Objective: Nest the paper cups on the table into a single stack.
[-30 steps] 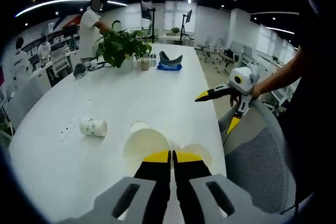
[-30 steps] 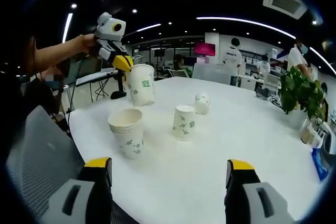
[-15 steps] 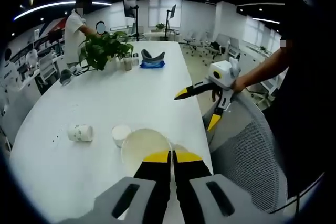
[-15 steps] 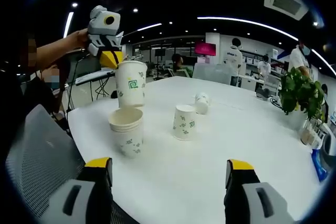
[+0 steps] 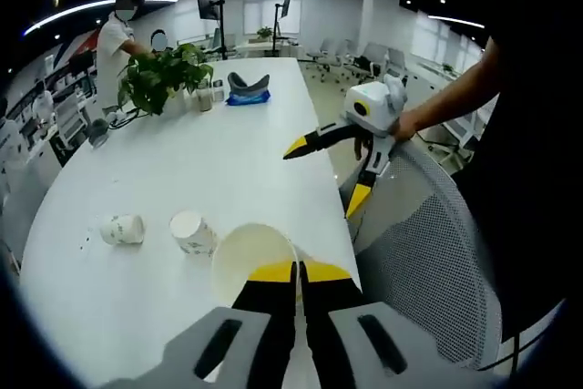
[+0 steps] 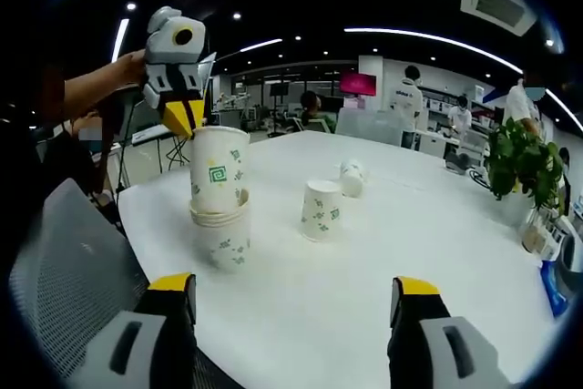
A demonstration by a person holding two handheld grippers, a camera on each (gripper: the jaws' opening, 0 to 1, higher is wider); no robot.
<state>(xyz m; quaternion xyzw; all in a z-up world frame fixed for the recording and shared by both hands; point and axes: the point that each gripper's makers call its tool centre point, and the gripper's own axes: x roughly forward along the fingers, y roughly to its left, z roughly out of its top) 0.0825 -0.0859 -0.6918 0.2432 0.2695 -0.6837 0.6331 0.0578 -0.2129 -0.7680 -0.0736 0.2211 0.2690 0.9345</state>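
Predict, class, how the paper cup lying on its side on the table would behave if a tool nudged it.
The cup on its side would probably roll, likely in a curve since it tapers. Being thin paper and seemingly empty, it should feel light and skid easily on the smooth white table. A firm pinch might well dent its wall.

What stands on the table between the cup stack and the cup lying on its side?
In the right gripper view, one upright paper cup stands between the stack and the tipped cup.
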